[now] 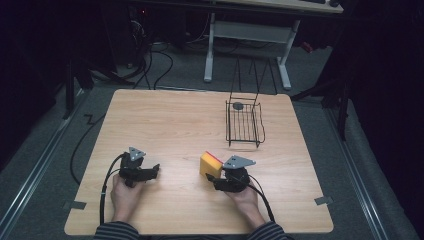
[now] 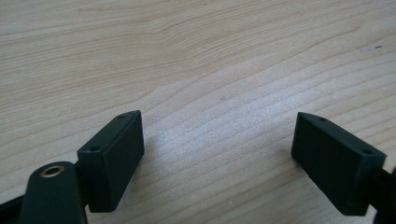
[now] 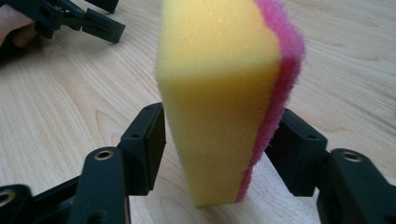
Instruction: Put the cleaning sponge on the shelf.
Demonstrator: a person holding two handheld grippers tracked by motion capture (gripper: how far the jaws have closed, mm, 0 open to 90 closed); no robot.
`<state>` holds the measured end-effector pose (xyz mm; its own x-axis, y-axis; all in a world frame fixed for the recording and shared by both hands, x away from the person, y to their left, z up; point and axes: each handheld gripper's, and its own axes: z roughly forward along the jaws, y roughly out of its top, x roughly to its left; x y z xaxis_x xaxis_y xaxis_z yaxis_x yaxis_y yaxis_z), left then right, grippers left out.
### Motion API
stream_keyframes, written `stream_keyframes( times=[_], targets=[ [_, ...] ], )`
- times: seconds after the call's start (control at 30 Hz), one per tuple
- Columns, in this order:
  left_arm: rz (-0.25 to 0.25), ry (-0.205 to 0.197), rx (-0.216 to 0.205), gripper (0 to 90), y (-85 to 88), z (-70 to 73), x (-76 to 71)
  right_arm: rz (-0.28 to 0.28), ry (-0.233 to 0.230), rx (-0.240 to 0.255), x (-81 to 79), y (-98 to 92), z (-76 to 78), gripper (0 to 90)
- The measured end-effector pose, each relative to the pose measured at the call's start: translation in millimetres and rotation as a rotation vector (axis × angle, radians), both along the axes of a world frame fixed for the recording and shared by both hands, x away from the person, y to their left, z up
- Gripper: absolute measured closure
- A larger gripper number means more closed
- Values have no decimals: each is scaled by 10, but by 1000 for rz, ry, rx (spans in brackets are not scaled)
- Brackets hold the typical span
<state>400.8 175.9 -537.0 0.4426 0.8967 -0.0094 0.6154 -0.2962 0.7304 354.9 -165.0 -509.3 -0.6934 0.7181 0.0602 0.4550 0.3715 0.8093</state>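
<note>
On the bench (image 1: pixel 165 120), right gripper (image 3: pixel 217 140) jaws clamp the sponge (image 3: pixel 224 93); left gripper (image 2: pixel 219 149) jaws apart. Lift next, probably basket-bound (image 1: pixel 244 122).

Porous foam sponge (image 3: pixel 219 93) with fuzzy pink face; matt wood-grain table (image 2: pixel 196 56).

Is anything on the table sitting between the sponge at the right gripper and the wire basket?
Nothing visible. The sponge stands between the jaws of the right gripper, and the stretch of table from there up to the wire basket is bare wood. The left gripper sits off to the other side.
</note>
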Motion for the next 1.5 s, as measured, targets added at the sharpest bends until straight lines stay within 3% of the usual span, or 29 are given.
stream_keyframes(
  times=[0.57,0.87,1.13,1.5],
  targets=[
    [0,0,0,176,0,0,0,-3,-28,-30,-21,14,-20,602],
    [0,0,0,176,0,0,0,7,-42,-23,-56,-7,23,607],
    [0,0,0,176,0,0,1,-2,-43,32,-89,-122,127,609],
    [-2,0,-1,176,1,0,2,-4,-50,34,-121,-207,204,609]
  ],
)
